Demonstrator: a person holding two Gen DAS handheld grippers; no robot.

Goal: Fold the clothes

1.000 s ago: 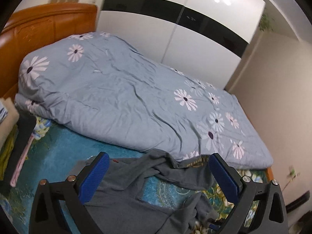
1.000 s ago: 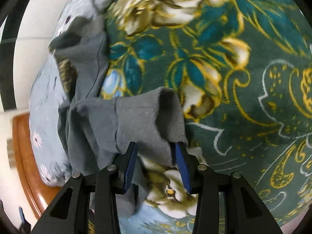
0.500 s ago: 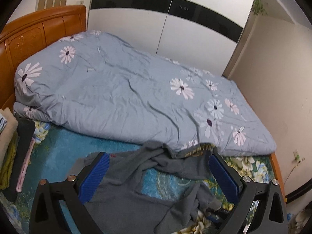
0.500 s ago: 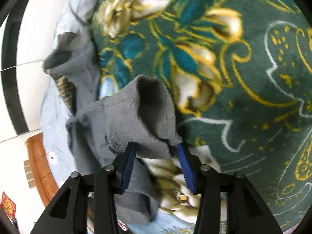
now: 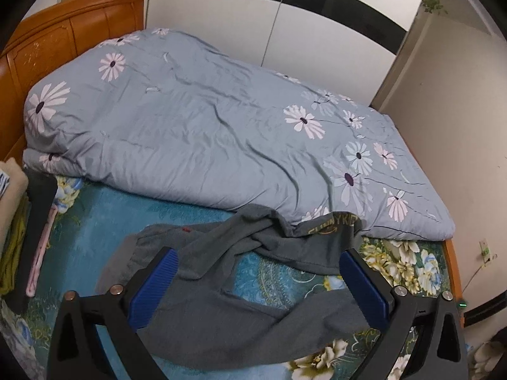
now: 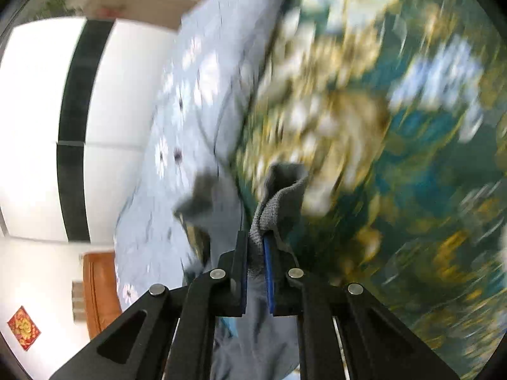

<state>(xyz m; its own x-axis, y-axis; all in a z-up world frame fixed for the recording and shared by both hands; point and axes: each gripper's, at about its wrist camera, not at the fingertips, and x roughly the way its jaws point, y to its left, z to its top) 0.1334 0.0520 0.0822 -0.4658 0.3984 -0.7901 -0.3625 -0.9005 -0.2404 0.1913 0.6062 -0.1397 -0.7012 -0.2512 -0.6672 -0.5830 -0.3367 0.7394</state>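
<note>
The right gripper [image 6: 255,250] has closed from apart to clamped on the ribbed cuff [image 6: 279,199] of the grey sweatshirt [image 5: 228,285], which lies crumpled crosswise on the floral bedsheet [image 5: 95,209]; left gripper [image 5: 256,280] stays wide apart above it.

The bed [image 5: 95,209] wears a teal floral sheet. A folded grey daisy-print quilt [image 5: 202,126] covers its far side. A crumpled grey garment [image 5: 221,291] lies on the sheet, its far edge touching the quilt. Stacked clothes [image 5: 12,209] sit at the left edge.
</note>
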